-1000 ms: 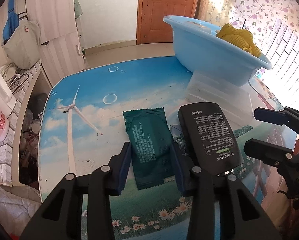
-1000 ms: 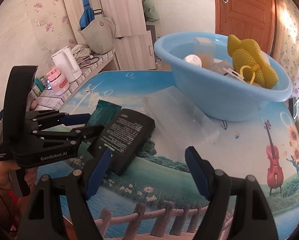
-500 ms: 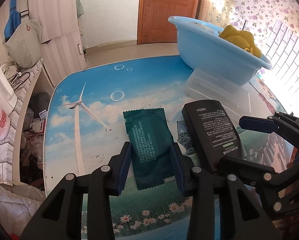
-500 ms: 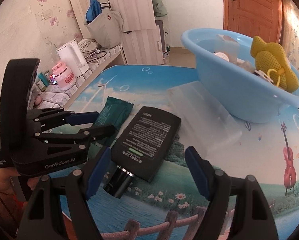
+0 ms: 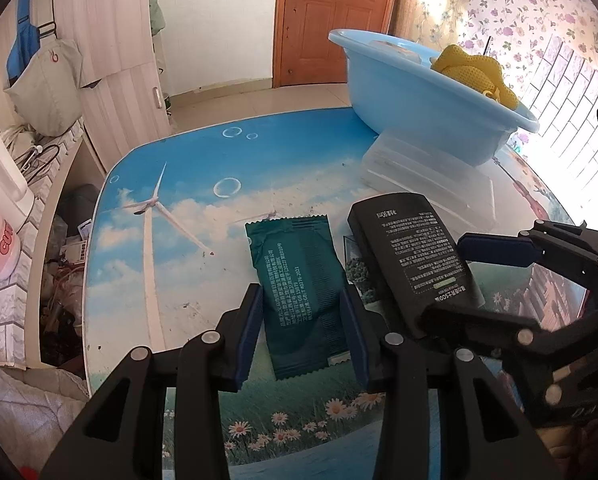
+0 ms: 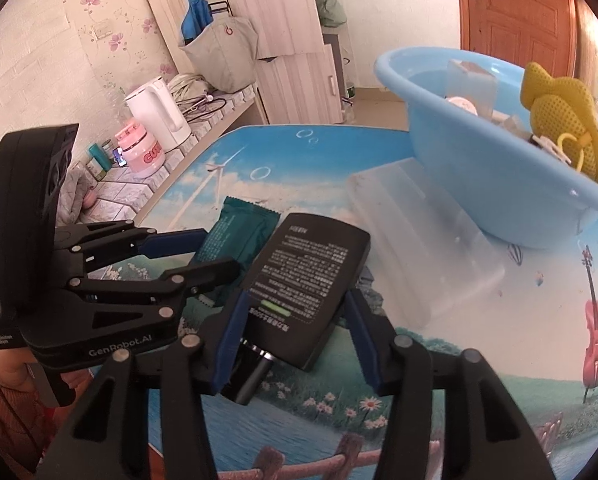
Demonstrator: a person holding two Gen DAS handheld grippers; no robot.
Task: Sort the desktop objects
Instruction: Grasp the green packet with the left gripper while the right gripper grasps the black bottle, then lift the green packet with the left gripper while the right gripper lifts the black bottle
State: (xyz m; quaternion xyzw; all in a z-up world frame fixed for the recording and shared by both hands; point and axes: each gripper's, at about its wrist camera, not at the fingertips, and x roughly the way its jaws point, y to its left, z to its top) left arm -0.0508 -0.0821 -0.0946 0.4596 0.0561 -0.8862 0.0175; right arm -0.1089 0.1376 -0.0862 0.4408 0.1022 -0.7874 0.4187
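Note:
A dark green packet (image 5: pixel 299 272) lies flat on the picture-printed table (image 5: pixel 187 168). My left gripper (image 5: pixel 301 320) is shut on the packet's near half, a blue pad against each long edge. Beside it on the right lies a flat black bottle (image 6: pixel 311 276) with white print, its cap towards me. My right gripper (image 6: pixel 295 336) straddles the bottle's cap end with its jaws closing; a thin gap still shows at the right pad. The left wrist view has the black bottle (image 5: pixel 411 256) between the right gripper's fingers (image 5: pixel 495 248).
A blue basin (image 6: pixel 479 168) with a yellow mesh item (image 6: pixel 559 112) and small containers stands at the table's far right, resting on a clear plastic box (image 6: pixel 419 236). A white kettle (image 6: pixel 155 116) and a pink canister (image 6: pixel 141 156) stand on a ledge to the left.
My right gripper has moved in over the black bottle's cap end and its jaws have narrowed around it. The left gripper and the green packet have not moved.

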